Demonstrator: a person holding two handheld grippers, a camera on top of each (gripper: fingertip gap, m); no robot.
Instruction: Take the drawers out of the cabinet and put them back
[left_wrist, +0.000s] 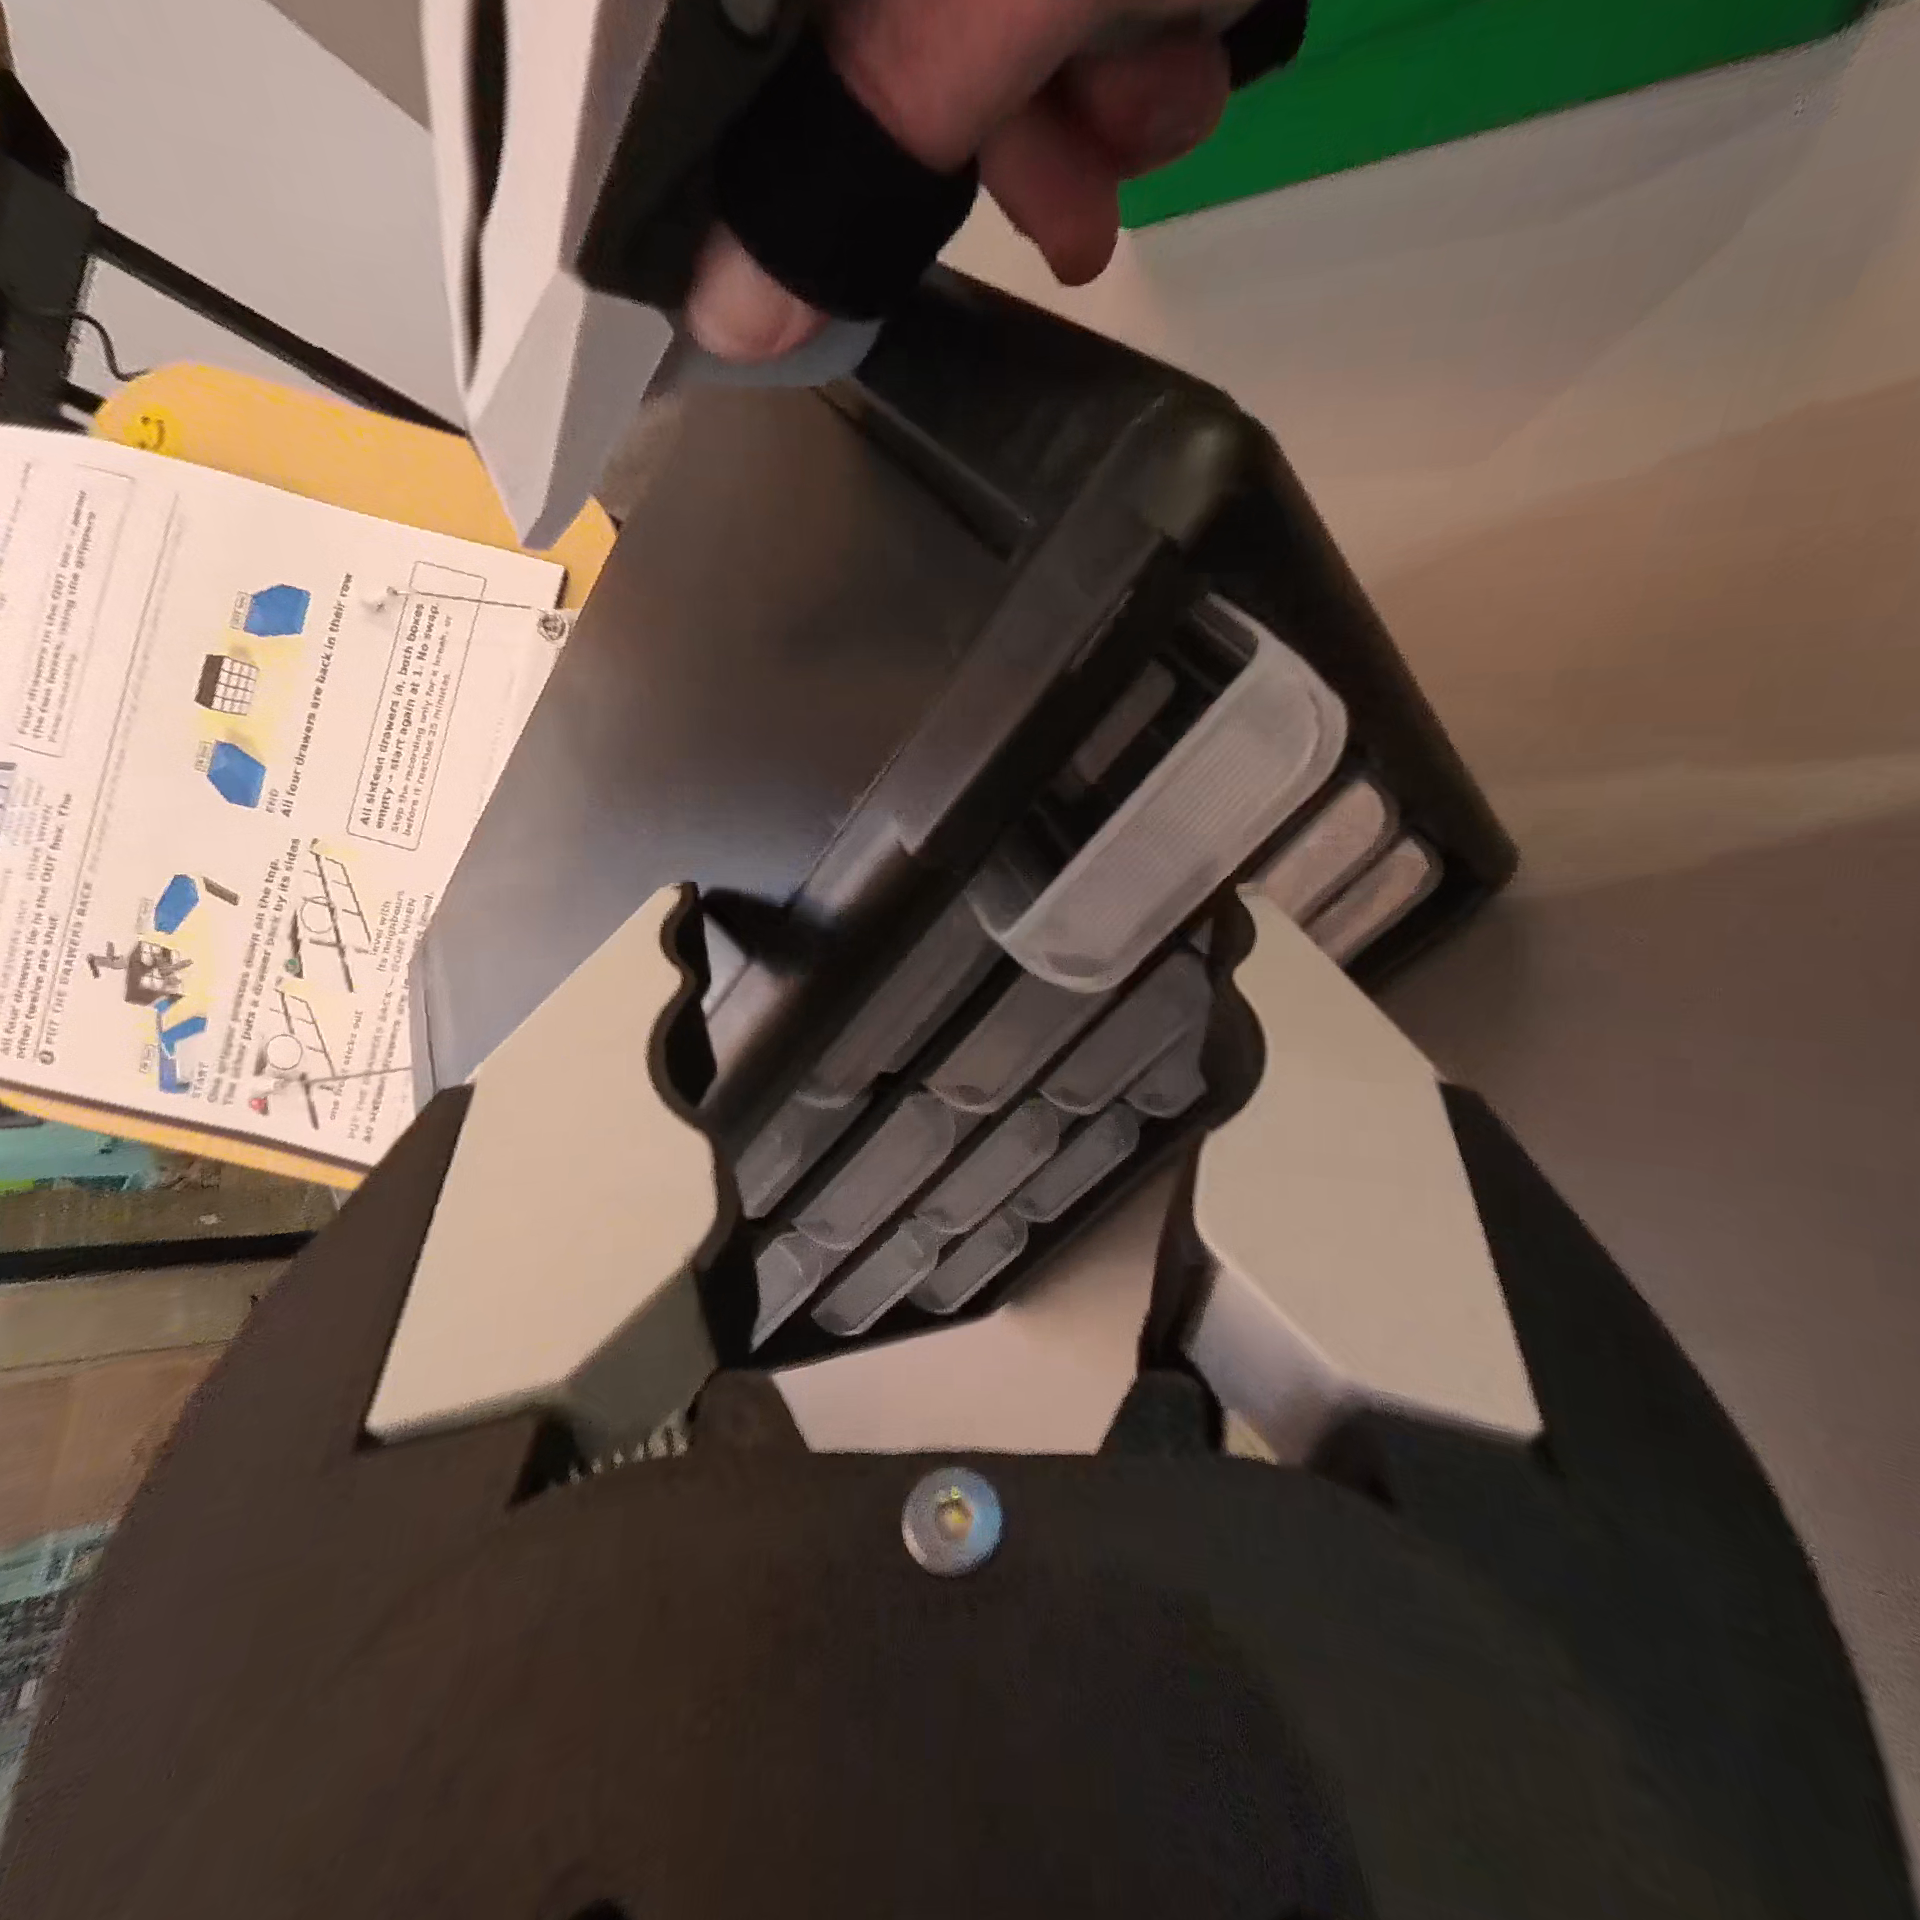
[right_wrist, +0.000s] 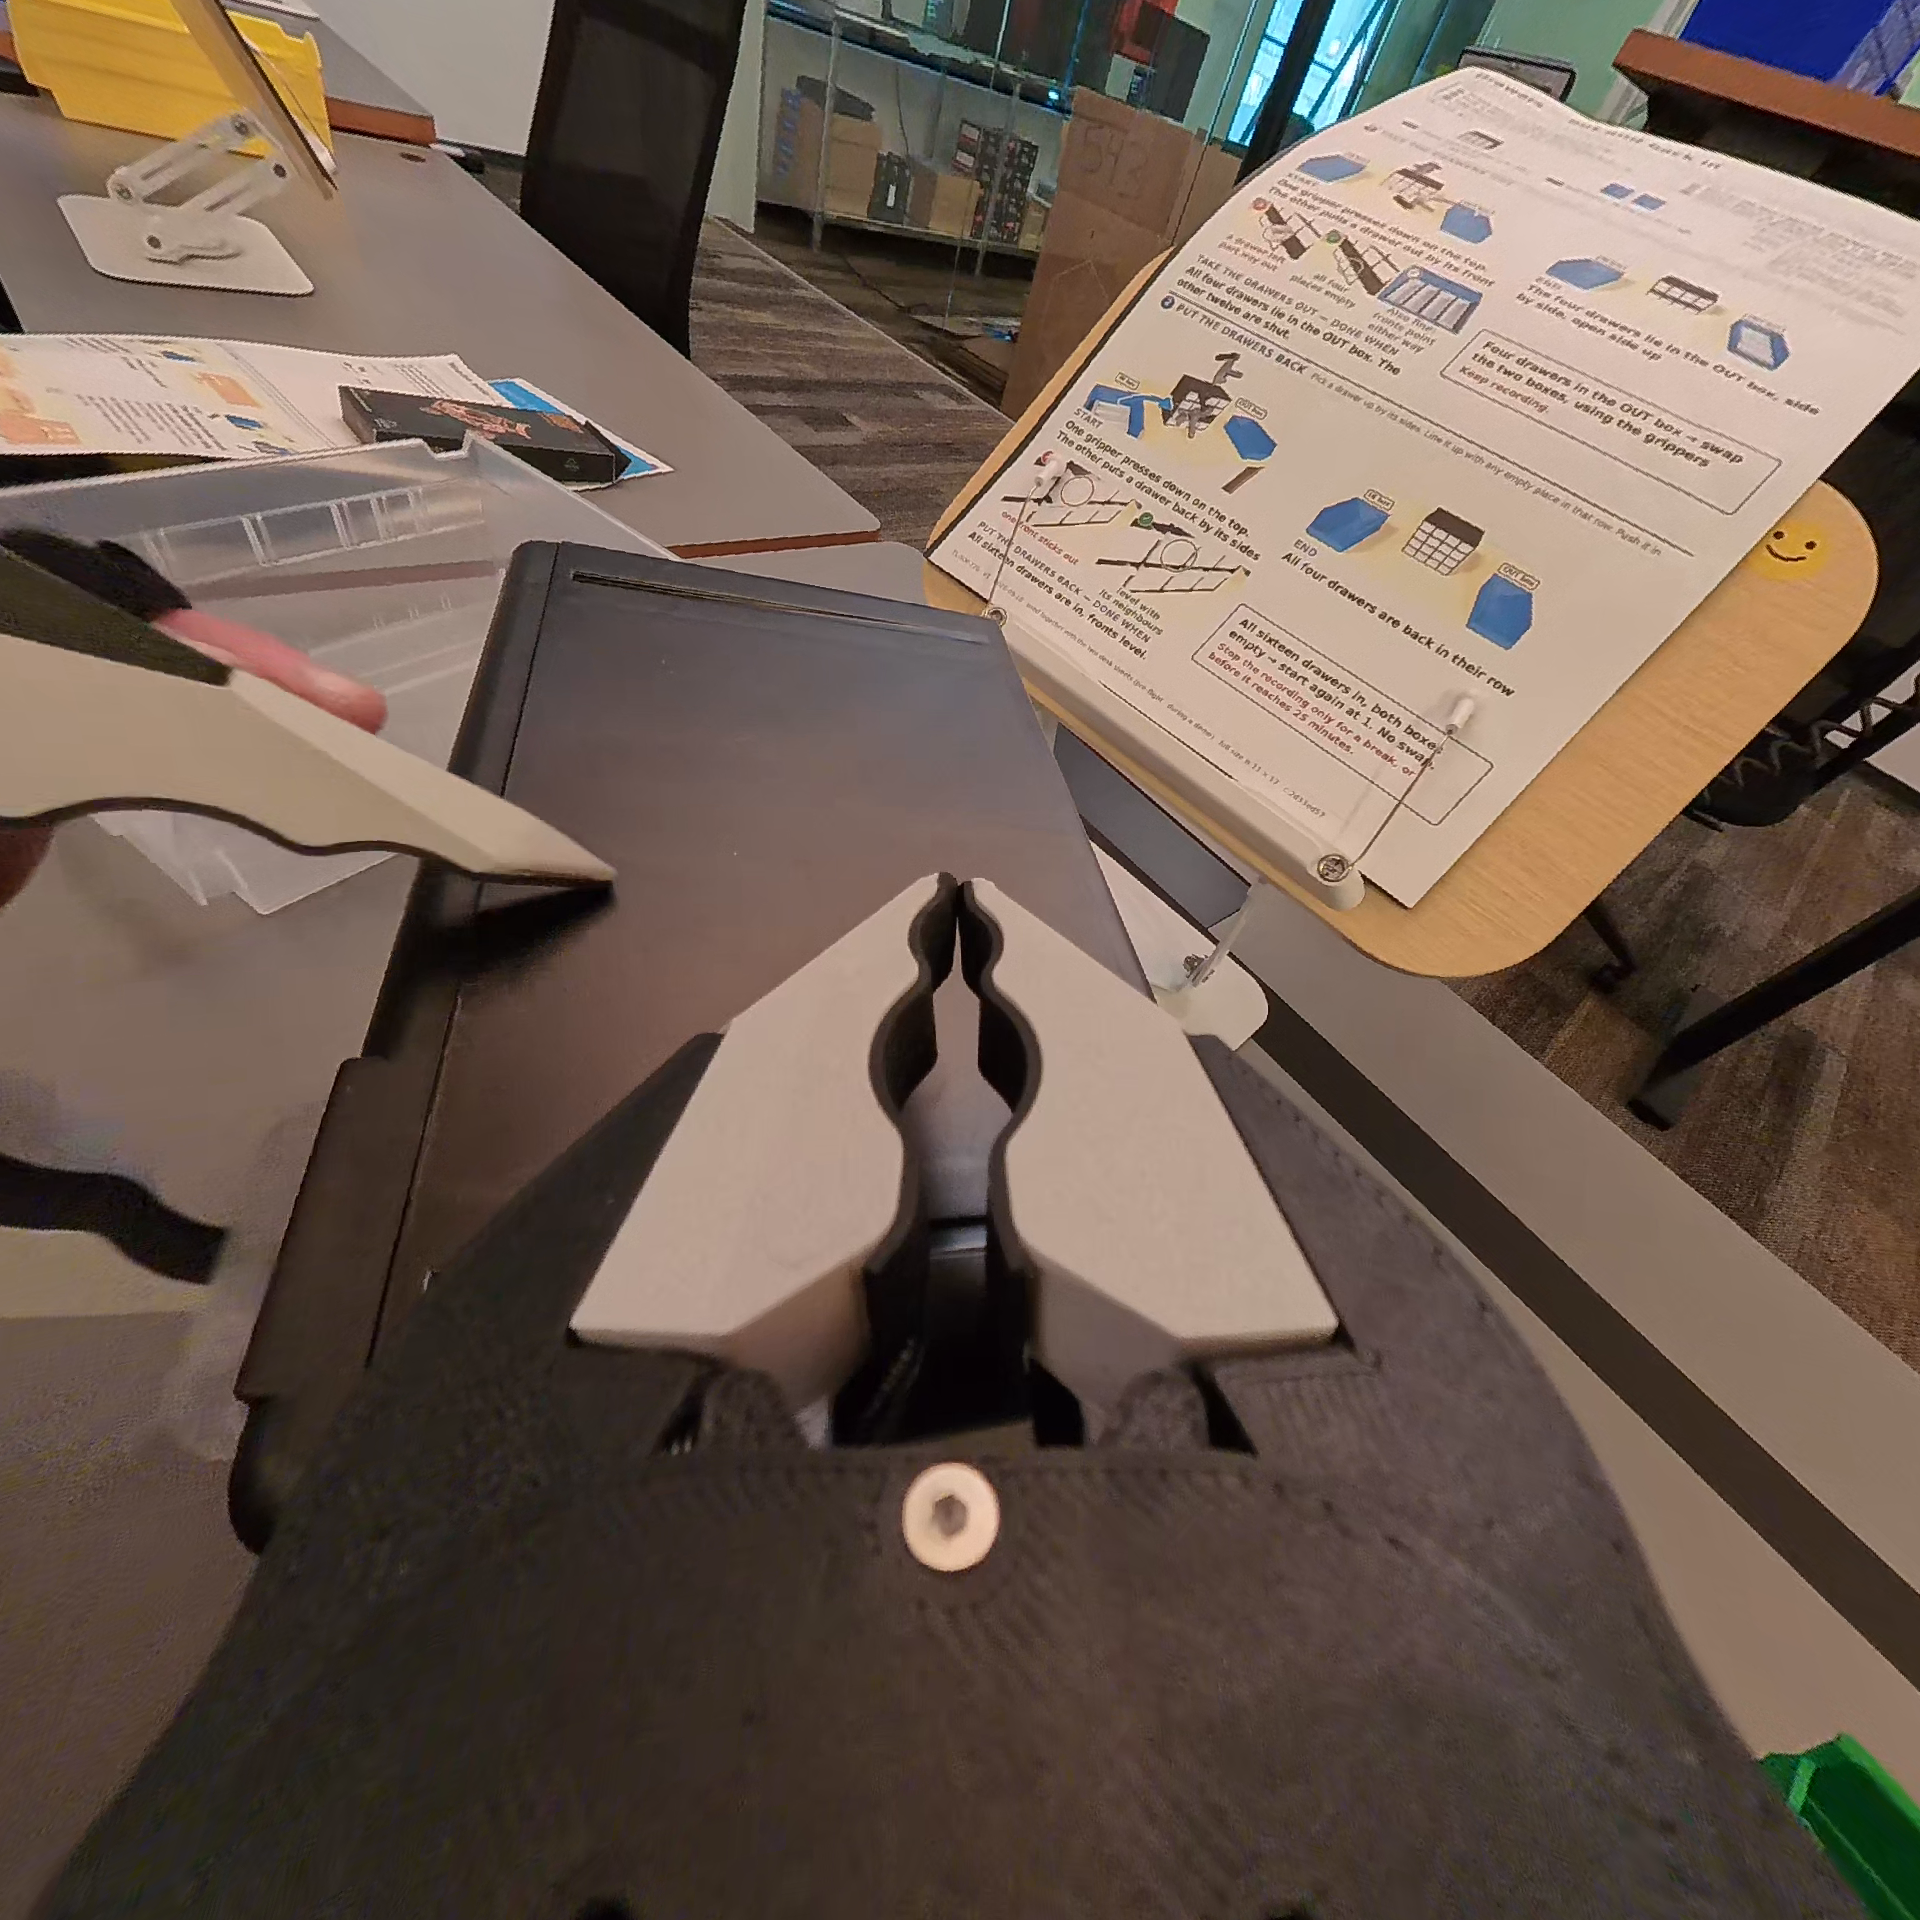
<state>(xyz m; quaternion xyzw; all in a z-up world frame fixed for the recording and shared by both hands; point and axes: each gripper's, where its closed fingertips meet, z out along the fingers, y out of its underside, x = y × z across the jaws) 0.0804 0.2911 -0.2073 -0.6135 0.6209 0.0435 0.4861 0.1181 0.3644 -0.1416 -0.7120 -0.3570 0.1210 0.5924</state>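
Left gripper (left_wrist: 956, 997) was wide open, fingers spread in front of the drawer face of the cabinet (left_wrist: 1039, 644), holding nothing. One clear drawer (left_wrist: 1174, 821) stuck out partway from an upper row, just ahead of the open fingers; not touching as far as could be told. The other drawers (left_wrist: 935, 1174) sat flush in their rows, a grid of translucent fronts. View was blurred, so exact contact was hard to judge.

Right gripper (right_wrist: 956, 894) was closed, tips meeting with nothing between them, resting on or just above the black cabinet top (right_wrist: 769, 748); could not tell if it pressed down. In the left view the same gripper showed at the top edge, held by a hand (left_wrist: 987, 125) in a black fingerless glove. In the right view one finger of the left gripper (right_wrist: 416, 810) reached in from the left, its tip over the cabinet's top edge.

Cabinet stood on a grey table (right_wrist: 1507, 1299). A clear plastic bin (right_wrist: 312, 540) lay behind the cabinet, to the left. An instruction sheet (right_wrist: 1455, 447) sat tilted on a wooden stand (right_wrist: 1683, 810) to the right of the cabinet. A small black box (right_wrist: 488, 431) lay on papers on the farther table. Green bin (right_wrist: 1860, 1808) corner showed at bottom right, near the table edge.
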